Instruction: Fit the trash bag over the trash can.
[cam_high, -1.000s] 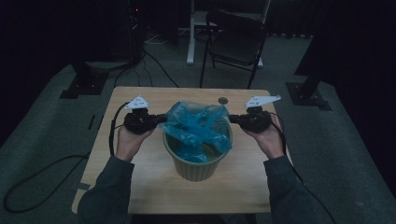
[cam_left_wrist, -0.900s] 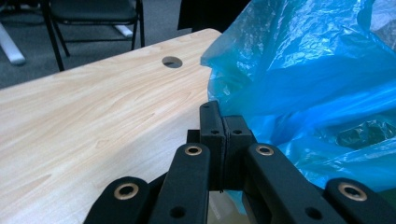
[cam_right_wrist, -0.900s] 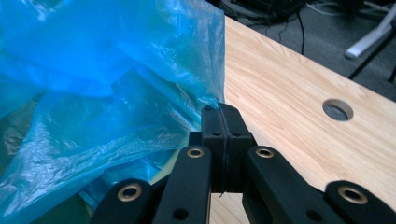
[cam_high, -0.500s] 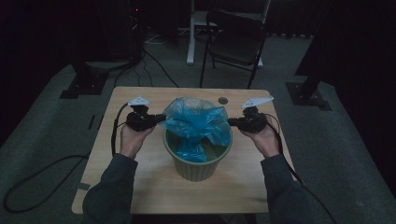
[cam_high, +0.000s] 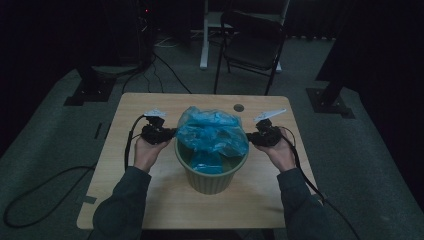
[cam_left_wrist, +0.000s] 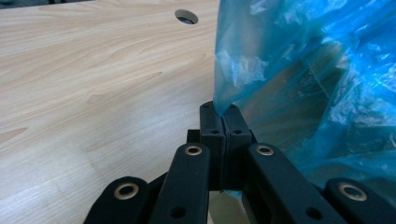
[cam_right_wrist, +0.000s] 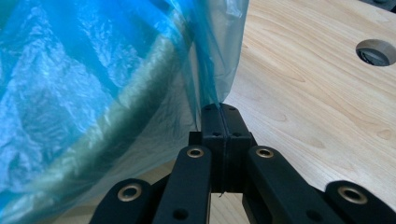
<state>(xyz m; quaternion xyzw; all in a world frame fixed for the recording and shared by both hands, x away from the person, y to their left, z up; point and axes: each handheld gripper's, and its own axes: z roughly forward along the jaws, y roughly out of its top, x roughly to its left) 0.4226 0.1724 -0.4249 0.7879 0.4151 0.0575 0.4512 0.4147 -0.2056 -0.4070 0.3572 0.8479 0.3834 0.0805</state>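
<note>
High view: the blue plastic bag (cam_high: 212, 132) sits bunched over the mouth of the green bin (cam_high: 210, 177), part of it hanging down inside, the rest raised above the rim. The bin stands near the middle of the wooden table (cam_high: 125, 190).

The left gripper (cam_high: 167, 133) holds the bag's left edge; in the left gripper view its jaws are pressed fully together with a fold of blue film (cam_left_wrist: 224, 100) pinched between the tips. The right gripper (cam_high: 250, 137) holds the opposite edge; in the right gripper view its jaws are likewise closed tight on a thin pleat of the film (cam_right_wrist: 215, 95), just outside the bin's rim (cam_right_wrist: 140, 88).

Judgement: the step in hand is spreading the bag's mouth to fit it over the rim. To do it well, both grips should draw apart evenly, level with each other, so the opening widens without slack gathering on one side. Each edge should then be carried outward past the rim and lowered down the outer wall. The film is thin and held on small pinches, so a sharp pull risks tearing or slipping; steady tension is advisable. The bin appears light and unheld, so unequal pull could slide or tip it.

A cable hole (cam_high: 239, 107) lies beyond the bin, apart from the work.
</note>
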